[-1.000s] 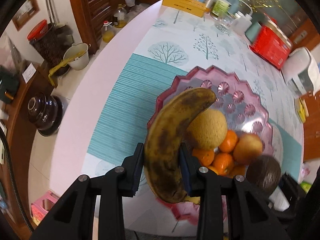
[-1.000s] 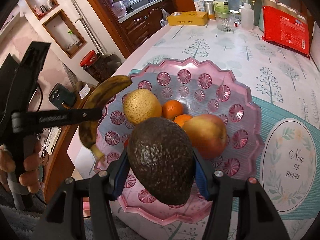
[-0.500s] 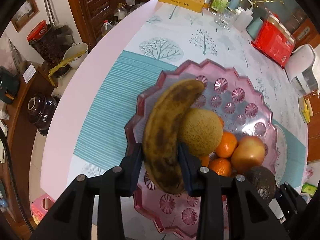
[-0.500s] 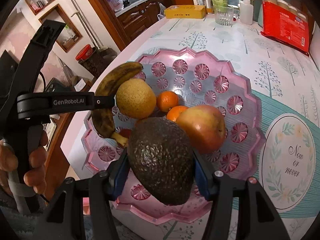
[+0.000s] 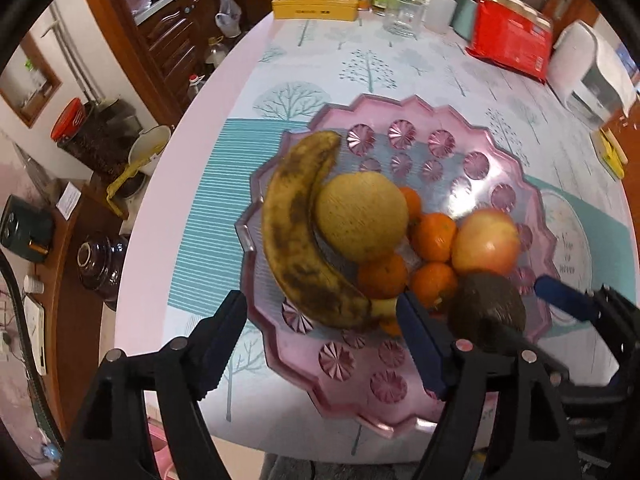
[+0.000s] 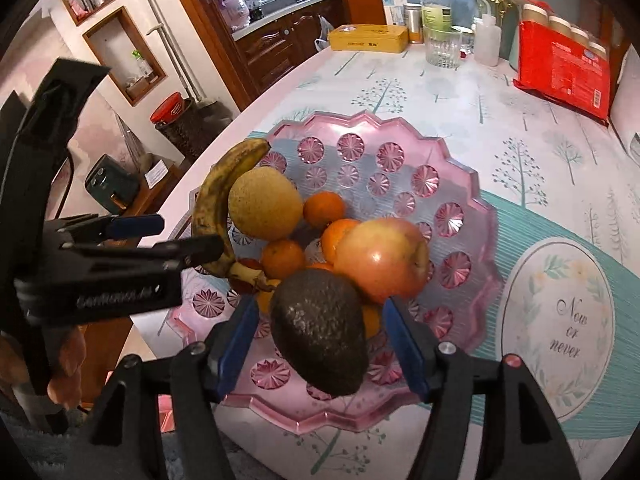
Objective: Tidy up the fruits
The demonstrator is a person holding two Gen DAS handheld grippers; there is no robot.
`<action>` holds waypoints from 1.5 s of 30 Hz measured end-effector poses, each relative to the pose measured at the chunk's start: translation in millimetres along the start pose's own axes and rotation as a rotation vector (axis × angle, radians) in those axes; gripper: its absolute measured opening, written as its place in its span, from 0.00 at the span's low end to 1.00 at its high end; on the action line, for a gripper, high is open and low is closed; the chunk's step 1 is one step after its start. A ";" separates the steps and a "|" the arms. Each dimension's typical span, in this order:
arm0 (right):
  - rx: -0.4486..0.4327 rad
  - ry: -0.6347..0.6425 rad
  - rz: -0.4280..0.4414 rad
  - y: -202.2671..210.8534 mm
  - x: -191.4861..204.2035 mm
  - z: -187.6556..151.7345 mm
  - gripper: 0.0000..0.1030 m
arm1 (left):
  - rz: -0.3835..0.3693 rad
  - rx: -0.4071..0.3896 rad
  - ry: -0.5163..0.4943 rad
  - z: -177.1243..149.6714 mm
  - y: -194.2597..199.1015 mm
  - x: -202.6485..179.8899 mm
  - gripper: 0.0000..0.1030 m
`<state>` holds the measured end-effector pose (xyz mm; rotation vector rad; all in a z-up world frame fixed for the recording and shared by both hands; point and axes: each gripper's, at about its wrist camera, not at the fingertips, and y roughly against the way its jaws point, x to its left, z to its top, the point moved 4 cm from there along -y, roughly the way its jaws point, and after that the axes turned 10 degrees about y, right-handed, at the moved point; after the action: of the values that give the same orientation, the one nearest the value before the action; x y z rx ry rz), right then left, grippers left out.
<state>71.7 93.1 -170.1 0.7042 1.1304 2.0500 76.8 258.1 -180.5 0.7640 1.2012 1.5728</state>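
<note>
Since a second ago our left gripper (image 5: pixel 320 320) has let go of the banana (image 5: pixel 300 236): its jaws have just been opening and now stand wide, nothing pressed between the pads, and the banana lies in the pink fruit tray (image 5: pixel 400 396), curved round a rough tan round fruit (image 5: pixel 360 216). Our right gripper (image 6: pixel 318 334) has also just been opening; the avocado (image 6: pixel 320 328) sits between its blue pads with a gap on either side, at the near part of the tray, against the apple (image 6: pixel 380 260).

Several oranges (image 6: pixel 282 258) are wedged under the larger fruit, and we cannot count them, since some show only as slivers. The banana's stem end is partly covered by the left gripper's finger in the right wrist view. In the left wrist view the avocado is blurred and half behind our own tool.

On the tablecloth (image 6: pixel 520 120) a round motif (image 6: pixel 560 320) reads "Now or never". Lettering on the left gripper's body is too smeared to read. The print on the yellow tin (image 6: pixel 368 39) and red package (image 6: pixel 568 72) is too small for us.

A glass (image 6: pixel 442 46), bottles and a white squeeze bottle (image 6: pixel 488 40) stand at the far edge, well apart from the tray.
</note>
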 end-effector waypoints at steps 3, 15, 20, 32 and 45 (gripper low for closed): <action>-0.009 -0.027 -0.013 5.1 -5.2 -0.9 0.64 | -0.007 -0.005 -0.019 -6.7 6.5 -1.8 0.77; -0.065 -0.127 -0.076 29.3 -9.3 -20.1 0.64 | -0.073 -0.022 -0.110 -28.4 18.8 -20.1 0.83; -0.085 -0.172 -0.117 44.5 -9.5 -35.1 0.64 | -0.103 -0.024 -0.144 -38.4 21.7 -29.4 0.84; -0.150 -0.349 -0.205 109.4 -45.1 -46.3 0.76 | -0.099 -0.140 -0.198 -35.1 74.2 -64.8 0.94; -0.203 -0.306 -0.340 177.5 -66.7 -54.1 0.86 | -0.176 -0.182 -0.133 -42.1 126.8 -115.0 0.97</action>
<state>20.2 -54.7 -50.2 0.6472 0.7926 1.6731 36.1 131.3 -65.1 0.6170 0.9864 1.4399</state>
